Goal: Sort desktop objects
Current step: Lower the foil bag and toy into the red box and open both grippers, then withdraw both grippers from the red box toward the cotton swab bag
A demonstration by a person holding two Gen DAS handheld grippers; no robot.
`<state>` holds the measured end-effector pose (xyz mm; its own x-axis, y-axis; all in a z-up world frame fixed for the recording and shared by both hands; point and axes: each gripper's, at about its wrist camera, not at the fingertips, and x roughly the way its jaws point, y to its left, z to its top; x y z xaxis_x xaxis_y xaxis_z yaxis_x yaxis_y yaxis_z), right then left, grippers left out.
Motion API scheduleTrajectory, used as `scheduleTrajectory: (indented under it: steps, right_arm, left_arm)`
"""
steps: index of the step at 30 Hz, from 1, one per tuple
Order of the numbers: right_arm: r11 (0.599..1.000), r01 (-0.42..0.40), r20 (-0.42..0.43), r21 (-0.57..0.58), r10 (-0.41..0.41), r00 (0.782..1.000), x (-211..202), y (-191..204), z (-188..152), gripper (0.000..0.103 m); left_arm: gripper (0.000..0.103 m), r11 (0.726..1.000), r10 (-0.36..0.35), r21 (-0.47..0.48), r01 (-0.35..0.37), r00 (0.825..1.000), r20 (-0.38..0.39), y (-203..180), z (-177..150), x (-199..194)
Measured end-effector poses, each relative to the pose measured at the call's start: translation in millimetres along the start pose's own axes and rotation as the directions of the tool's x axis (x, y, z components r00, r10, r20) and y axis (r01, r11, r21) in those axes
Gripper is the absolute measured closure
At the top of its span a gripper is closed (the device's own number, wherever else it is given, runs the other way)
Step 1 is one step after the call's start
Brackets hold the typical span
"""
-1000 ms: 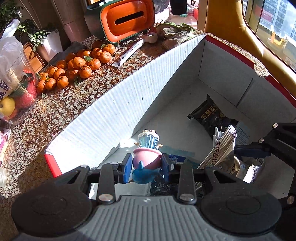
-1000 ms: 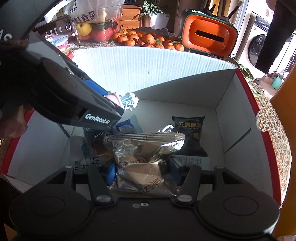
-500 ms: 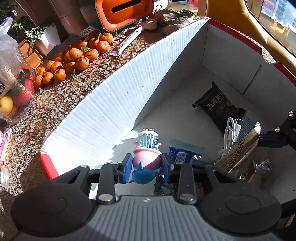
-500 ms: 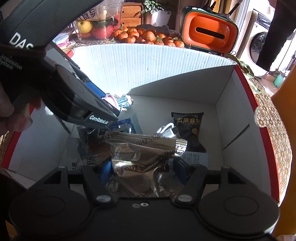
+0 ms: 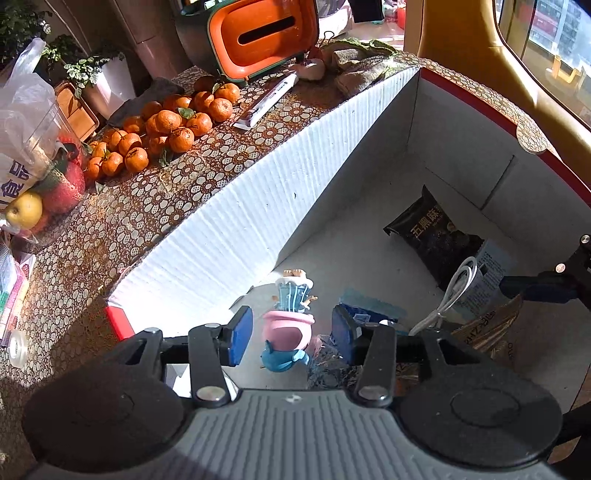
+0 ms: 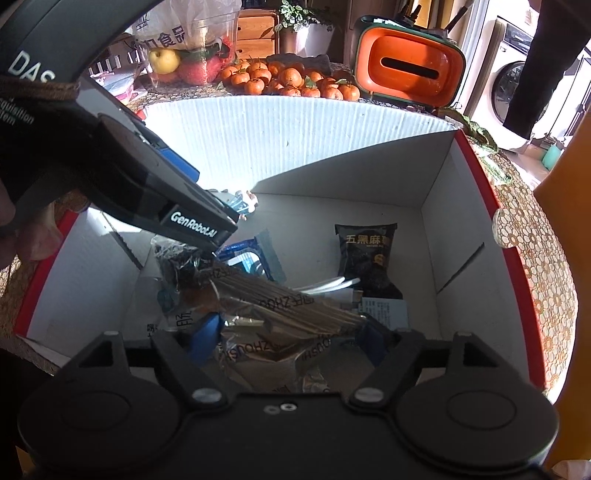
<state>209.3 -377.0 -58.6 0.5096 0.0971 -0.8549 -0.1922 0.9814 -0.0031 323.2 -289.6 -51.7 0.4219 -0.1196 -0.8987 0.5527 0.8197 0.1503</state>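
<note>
My left gripper [image 5: 290, 330] is open inside the white cardboard box [image 5: 229, 221]; a small pink and blue figurine [image 5: 286, 332] sits between its blue pads, untouched by either. My right gripper [image 6: 291, 338] is open around a silver foil snack bag [image 6: 273, 350] that lies between its fingers in the box [image 6: 303, 140]. A black snack packet [image 5: 430, 230] lies at the far side, with a white cable [image 5: 452, 291] and blue packets [image 5: 365, 310] beside it. The left gripper body [image 6: 129, 181] crosses the right wrist view.
A pile of mandarins [image 5: 162, 129], an orange tissue box [image 5: 262, 33], a white tube [image 5: 266, 101] and a bag of fruit [image 5: 33, 184] stand on the patterned tablecloth beyond the box's left wall. A yellow chair [image 5: 480, 74] stands behind the box.
The left jaws opened and let go of the figurine, which now rests in the box. The right jaws widened and the foil bag dropped lower between them.
</note>
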Motion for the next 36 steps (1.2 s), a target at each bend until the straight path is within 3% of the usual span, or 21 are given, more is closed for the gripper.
scheduleTrajectory:
  steps: [21,26,36]
  right_arm:
    - [0.998,0.054,0.096,-0.025,-0.052,0.994,-66.1,17.3,-9.0,0.02]
    - [0.998,0.062,0.107,-0.032,-0.059,0.993,-76.6,23.4,-14.1,0.02]
    - [0.997,0.06,0.128,-0.053,-0.053,0.99,-95.2,35.6,-25.8,0.016]
  left_arm:
    - [0.057,0.999,-0.004,-0.031,0.007,0.995,0.096,-3.9,-25.6,-78.6]
    - [0.049,1.0,0.013,-0.024,-0.01,0.992,0.129,-6.1,-37.5,-95.2]
    - [0.037,0.998,-0.014,-0.051,0.023,0.985,0.173,-4.8,-62.2,-124.0]
